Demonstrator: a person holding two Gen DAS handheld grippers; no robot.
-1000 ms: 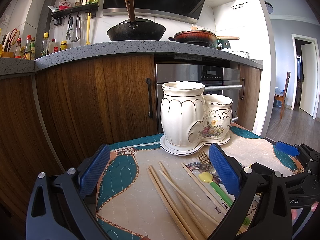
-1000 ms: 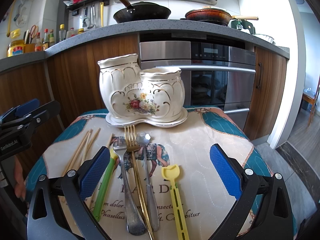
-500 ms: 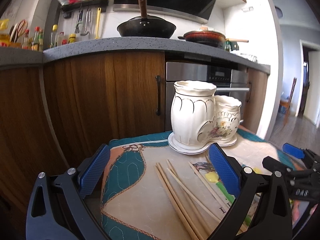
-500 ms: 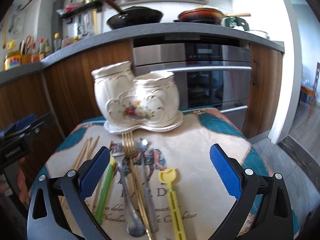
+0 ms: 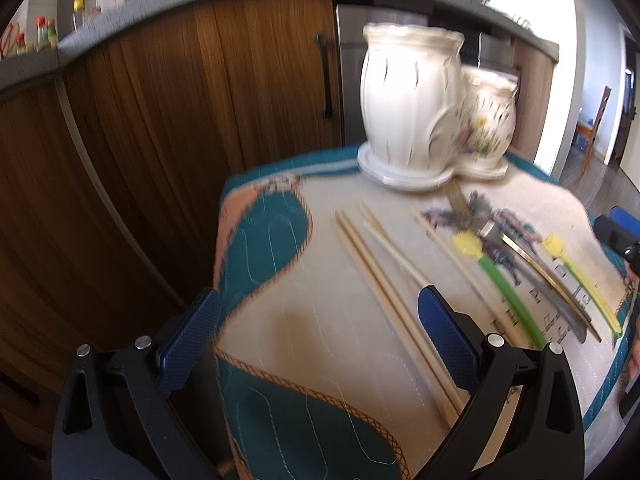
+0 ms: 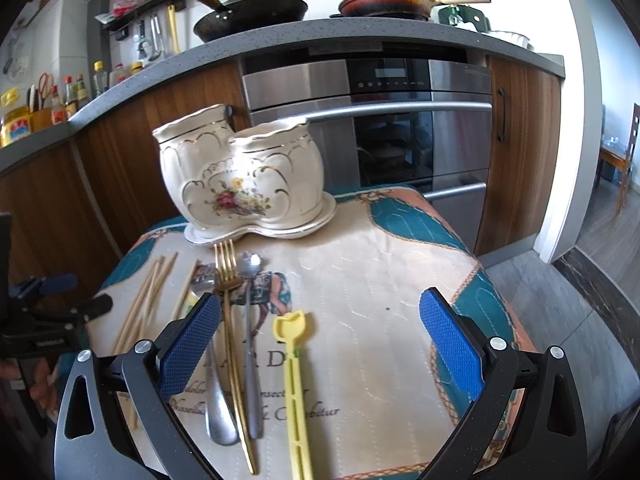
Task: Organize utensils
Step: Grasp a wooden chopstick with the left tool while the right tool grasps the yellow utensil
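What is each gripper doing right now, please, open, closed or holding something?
Left gripper: open, holding nothing, above the chopsticks.
Right gripper: open, holding nothing, over the yellow utensil.

Your left gripper (image 5: 320,338) hangs wide open above the patterned cloth (image 5: 288,320), its right pad over the wooden chopsticks (image 5: 384,280). Beyond them stands the white double holder (image 5: 420,108), blurred, on its saucer.
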